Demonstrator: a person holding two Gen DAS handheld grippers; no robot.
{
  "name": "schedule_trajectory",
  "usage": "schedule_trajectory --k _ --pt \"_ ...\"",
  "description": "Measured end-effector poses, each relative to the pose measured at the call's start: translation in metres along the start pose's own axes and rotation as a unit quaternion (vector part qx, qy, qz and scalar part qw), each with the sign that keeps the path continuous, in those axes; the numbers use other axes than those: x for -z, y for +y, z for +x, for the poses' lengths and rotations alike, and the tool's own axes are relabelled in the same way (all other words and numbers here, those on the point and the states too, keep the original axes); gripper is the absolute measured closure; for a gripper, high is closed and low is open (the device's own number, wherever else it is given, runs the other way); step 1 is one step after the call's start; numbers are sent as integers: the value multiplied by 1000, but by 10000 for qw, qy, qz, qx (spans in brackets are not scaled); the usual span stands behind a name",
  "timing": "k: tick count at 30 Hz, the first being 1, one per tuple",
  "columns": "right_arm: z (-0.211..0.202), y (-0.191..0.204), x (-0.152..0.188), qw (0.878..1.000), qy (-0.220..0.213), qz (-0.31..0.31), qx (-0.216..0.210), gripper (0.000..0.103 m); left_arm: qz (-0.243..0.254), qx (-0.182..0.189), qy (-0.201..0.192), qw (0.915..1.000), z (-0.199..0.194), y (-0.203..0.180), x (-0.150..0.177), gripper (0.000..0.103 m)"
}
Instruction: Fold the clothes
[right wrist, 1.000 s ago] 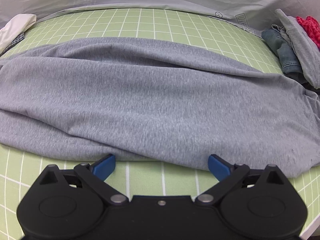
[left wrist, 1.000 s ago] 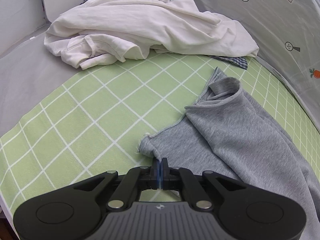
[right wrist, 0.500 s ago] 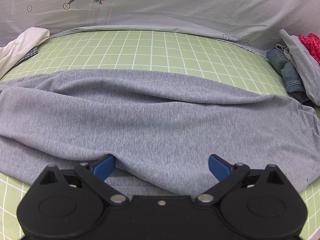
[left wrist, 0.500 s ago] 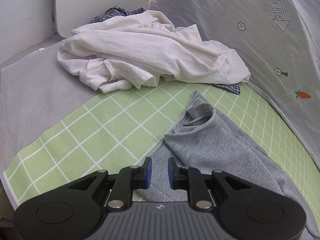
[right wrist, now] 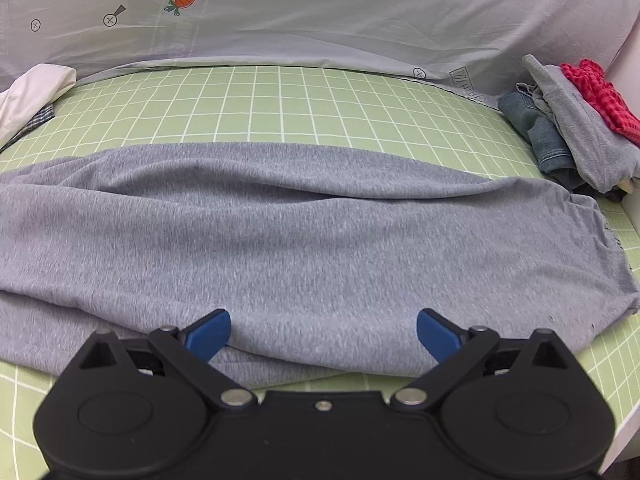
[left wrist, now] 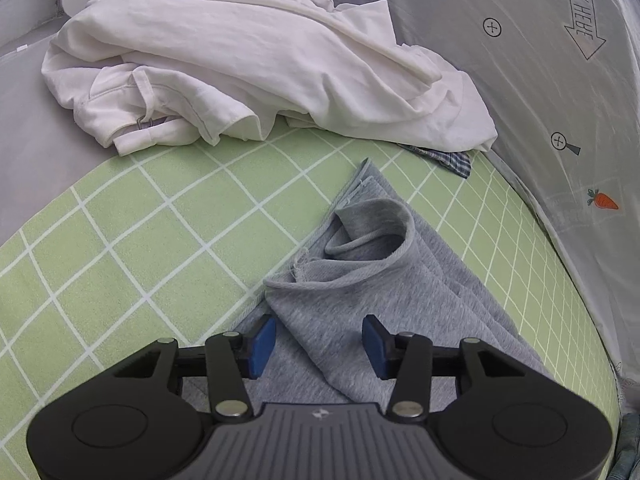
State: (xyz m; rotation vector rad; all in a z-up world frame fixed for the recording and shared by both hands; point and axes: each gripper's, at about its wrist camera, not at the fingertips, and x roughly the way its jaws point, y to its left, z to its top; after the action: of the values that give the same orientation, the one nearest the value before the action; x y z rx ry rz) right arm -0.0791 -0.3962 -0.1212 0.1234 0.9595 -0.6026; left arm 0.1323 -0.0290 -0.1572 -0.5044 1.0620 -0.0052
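Since a second ago the left gripper (left wrist: 319, 340) has let go of the grey hem it was pinching. Its jaws have just been opening and now stand apart, with a fold of cloth lying between the blue pads (left wrist: 262, 344) but not squeezed by them. The right gripper (right wrist: 324, 332) has drawn back a little, so more of the far surface shows beyond the cloth.

A green mat (left wrist: 140, 240) with a white grid covers the surface. A pale grey printed sheet (right wrist: 360, 12) rises behind its far edge. The grey garment (right wrist: 300, 220) lies spread lengthwise across the middle of the mat, running almost from the left edge to the right. It is doubled over, with a long crease along its far side. In the left wrist view its end is bunched into a curled, open loop of hem.

A crumpled white garment (left wrist: 260, 52) is heaped at the far left corner, partly off the mat. A checked cloth (left wrist: 444, 158) pokes out from under it.

At the far right corner sits a stack of clothes: jeans (right wrist: 536, 136), a grey piece (right wrist: 580, 128) and a red knit (right wrist: 596, 92).

The right gripper's jaws are spread wide over the garment's near edge, gripping nothing.
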Motion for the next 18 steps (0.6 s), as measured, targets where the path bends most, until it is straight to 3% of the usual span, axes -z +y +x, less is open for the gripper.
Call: schedule_trajectory --k 1,6,12,18 --pt "-1 0 1 10000 3 29 33 2 -22 9 29 10000 0 1 -2 103" --pt "-7 2 1 9999 -94 103 89 2 227 159 -252 9993 -20 2 -2 103" --pt "-18 9 4 9997 -224 -67 -79 2 19 228 -375 9990 -54 20 9 103" --pt "-25 8 8 9992 -298 -132 -220 2 -314 -85 -245 9992 -67 52 35 103"
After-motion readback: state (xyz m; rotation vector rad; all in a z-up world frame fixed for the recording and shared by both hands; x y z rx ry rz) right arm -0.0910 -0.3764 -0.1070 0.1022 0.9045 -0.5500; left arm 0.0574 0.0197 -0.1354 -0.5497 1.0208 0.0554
